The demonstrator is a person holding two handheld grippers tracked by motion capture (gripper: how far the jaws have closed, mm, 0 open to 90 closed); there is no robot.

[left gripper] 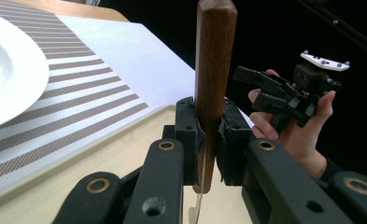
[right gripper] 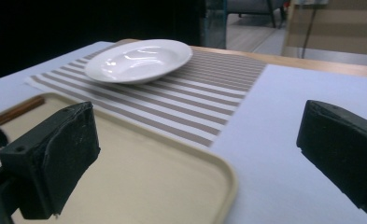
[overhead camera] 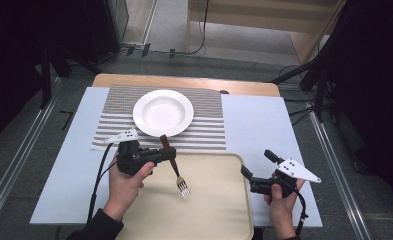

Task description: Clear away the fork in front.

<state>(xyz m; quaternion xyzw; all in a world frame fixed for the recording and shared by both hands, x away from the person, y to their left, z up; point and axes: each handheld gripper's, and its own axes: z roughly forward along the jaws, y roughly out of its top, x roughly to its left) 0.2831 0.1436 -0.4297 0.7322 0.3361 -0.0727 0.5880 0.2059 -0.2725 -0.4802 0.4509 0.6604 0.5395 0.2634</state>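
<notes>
A fork (overhead camera: 177,173) with a brown wooden handle (left gripper: 214,70) hangs over the beige tray (overhead camera: 214,205), tines down toward the person. My left gripper (overhead camera: 170,154) is shut on that handle, and the pads pinch it from both sides (left gripper: 210,135). A white deep plate (overhead camera: 163,112) rests on a striped placemat (overhead camera: 209,125) just beyond the tray. My right gripper (overhead camera: 256,163) hovers at the tray's right edge with its jaws spread wide and nothing between them (right gripper: 200,144). The left gripper view also catches it off to the right (left gripper: 260,88).
A pale blue-white cover (overhead camera: 254,125) lies over the wooden table, with bare cover to the right of the placemat. The tray's rim (right gripper: 218,168) runs just under the right gripper. Dark stands and cables (overhead camera: 314,75) crowd the floor beyond the table's right side.
</notes>
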